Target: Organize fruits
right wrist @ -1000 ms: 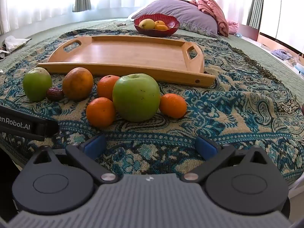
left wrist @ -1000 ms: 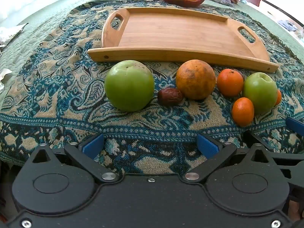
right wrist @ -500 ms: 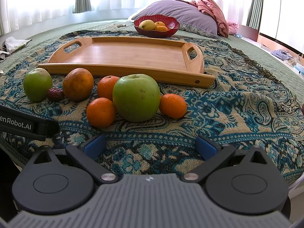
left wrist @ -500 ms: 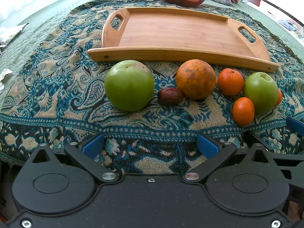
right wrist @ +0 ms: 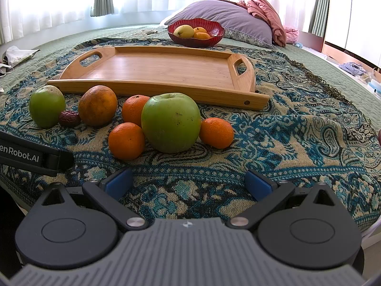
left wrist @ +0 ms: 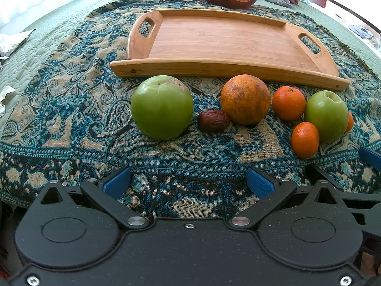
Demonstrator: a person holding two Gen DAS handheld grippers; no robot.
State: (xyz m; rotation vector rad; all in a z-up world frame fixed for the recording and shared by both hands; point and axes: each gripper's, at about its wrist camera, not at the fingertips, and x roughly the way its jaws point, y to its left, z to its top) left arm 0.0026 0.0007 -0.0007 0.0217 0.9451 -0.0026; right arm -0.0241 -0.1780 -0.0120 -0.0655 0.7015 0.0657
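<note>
Ahead of both jaws, fruits [right wrist: 170, 122] beside tray [right wrist: 152, 65], left gripper [left wrist: 188, 182] and right gripper [right wrist: 188, 181] spread wide, empty

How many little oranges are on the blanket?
3. One small orange sits behind the near green apple, by the tray; one lies at the apple's front left; one at its right. More could hide behind the fruit.

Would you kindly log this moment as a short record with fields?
surface: patterned blanket
tray: wooden tray, nothing on it
loose fruit: two green apples, a large orange, three mandarins, a date, all in front of the tray
background: red bowl holding fruit
left tongs: open, holding nothing
right tongs: open, holding nothing
</note>
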